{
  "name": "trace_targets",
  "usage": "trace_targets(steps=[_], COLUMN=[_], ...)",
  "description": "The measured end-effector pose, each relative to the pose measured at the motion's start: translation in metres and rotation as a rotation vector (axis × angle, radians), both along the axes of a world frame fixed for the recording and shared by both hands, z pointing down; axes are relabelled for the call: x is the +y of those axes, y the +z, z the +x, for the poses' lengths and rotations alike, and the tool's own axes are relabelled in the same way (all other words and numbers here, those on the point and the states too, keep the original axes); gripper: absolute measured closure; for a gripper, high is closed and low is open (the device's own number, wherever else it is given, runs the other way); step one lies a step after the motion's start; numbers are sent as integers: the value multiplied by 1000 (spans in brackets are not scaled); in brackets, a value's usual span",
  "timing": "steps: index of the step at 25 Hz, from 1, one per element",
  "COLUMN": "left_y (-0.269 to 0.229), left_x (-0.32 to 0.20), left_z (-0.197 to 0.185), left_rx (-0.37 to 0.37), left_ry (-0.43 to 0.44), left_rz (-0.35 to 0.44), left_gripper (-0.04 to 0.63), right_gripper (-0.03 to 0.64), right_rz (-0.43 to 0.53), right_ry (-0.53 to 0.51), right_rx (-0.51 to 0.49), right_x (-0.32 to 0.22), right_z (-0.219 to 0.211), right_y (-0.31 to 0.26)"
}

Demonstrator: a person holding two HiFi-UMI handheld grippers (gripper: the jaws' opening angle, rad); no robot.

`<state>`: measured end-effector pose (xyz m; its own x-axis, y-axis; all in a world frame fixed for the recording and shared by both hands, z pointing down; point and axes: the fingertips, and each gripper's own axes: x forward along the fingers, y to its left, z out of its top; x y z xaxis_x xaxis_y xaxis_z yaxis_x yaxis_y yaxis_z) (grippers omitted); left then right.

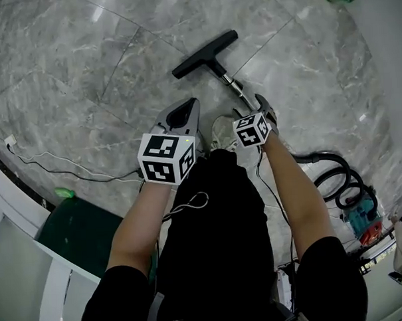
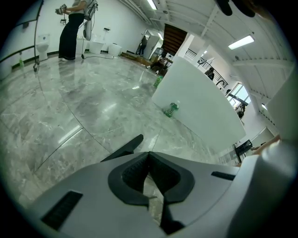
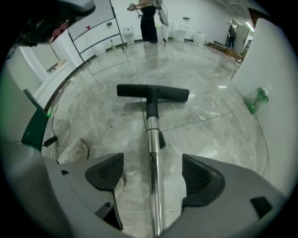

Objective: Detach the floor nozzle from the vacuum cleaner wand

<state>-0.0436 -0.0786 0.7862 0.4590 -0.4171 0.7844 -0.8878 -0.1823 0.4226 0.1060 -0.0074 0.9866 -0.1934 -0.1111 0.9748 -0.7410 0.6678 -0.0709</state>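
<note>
Right gripper view: right gripper (image 3: 153, 174) jaws wide apart astride wand (image 3: 152, 135), pads clear of it. Nozzle (image 3: 152, 92) flat on floor (image 3: 209, 135) ahead. Left gripper (image 2: 149, 179) closed, empty. Advised: clamp wand squarely before pulling nozzle.

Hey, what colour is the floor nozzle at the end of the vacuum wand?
Black. The floor nozzle shows best in the right gripper view.

A green bottle (image 3: 257, 99) sits beside a white wall (image 3: 277, 69); a thin cable (image 1: 49, 155) trails across the marble floor (image 1: 84, 68).
</note>
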Motion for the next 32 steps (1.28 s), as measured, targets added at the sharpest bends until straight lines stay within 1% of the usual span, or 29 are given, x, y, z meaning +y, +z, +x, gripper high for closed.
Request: trace_targets(steps=[4, 8, 11, 13, 15, 16, 17, 19, 22, 25, 26, 27, 28, 29, 32], left_y=[27, 45, 50, 51, 51, 52, 53, 53, 46, 35, 32, 28, 25, 23, 15], left_x=[10, 15, 18, 21, 24, 26, 27, 29, 34, 49, 53, 56, 57, 57, 52], left_z=[-7, -10, -9, -6, -3, -2, -2, -2, -1, 10, 14, 16, 18, 20, 20], left_rx=[3, 18, 53, 63, 67, 70, 74, 82, 98, 151, 171, 194, 220, 246, 316], left_ry=[-1, 9, 16, 31, 47, 52, 54, 50, 41, 109, 122, 118, 98, 63, -96], left_rz=[-21, -32, -42, -47, -52, -58, -65, -80, -101, -162, -181, -195, -205, -213, -214], left_gripper=[588, 588, 588, 588, 588, 588, 588, 588, 588, 584, 567, 499, 389, 349, 313], right_gripper=[236, 238, 239, 239, 248, 351, 420, 426, 428, 428, 428, 428, 428, 428, 428], right_rz=[-72, -154, -169, -171, -171, -171, -178, -202, -207, -198, -207, -219, -226, -227, -198], right_ry=[-38, -54, -86, -117, -153, -163, -162, -138, -124, -134, -135, -137, -141, -144, -149], right_rx=[52, 50, 60, 73, 117, 147, 170, 189, 165, 106, 81, 53, 23, -8, -90], right_x=[20, 30, 30, 27, 23, 21, 19, 17, 16, 16, 18, 21, 23, 24, 25], right_z=[0, -2, -3, 0, 7, 11, 14, 15, 12, 4, -1, -6, -11, -16, -30], right_y=[52, 79, 87, 92, 95, 95, 94, 93, 81, 45, 31, 15, -1, -18, -71])
